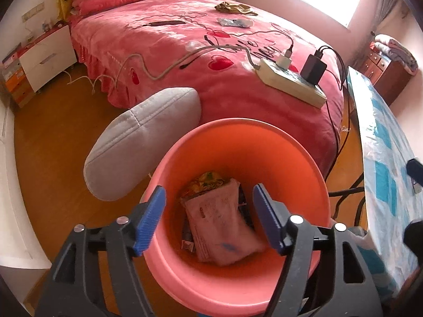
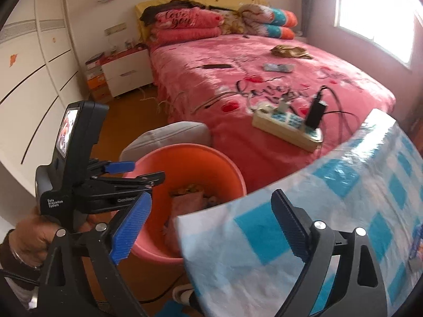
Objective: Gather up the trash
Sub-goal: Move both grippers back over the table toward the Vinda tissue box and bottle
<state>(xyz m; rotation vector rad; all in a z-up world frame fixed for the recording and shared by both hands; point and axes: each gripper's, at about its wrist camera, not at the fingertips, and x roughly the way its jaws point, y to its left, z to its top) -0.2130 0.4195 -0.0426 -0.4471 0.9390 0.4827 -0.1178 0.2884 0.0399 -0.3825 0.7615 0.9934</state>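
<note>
Left claw [image 1: 208, 219] agape, empty, above bin [image 1: 304, 158] | right claw [image 2: 208, 222] agape, empty, beside bin | packet [image 1: 222, 227] inside bin | risk: a careless nudge tips bin, spilling trash

The right gripper [image 2: 210, 223] stands with its jaws wide apart and nothing between them, poised over the corner of a desk [image 2: 304, 211] covered in a blue-and-white checked cloth. Just left of it, past the desk edge, sits a pink bin [image 2: 227, 169] holding wrappers [image 2: 189, 198]. The left gripper [image 2: 137, 173] — gripped by a hand [image 2: 31, 237] at the far left — reaches over the bin's near rim. Beyond lies a pink bed [image 2: 211, 89] carrying a power strip [image 2: 285, 129] — ahead and to the right.
</note>
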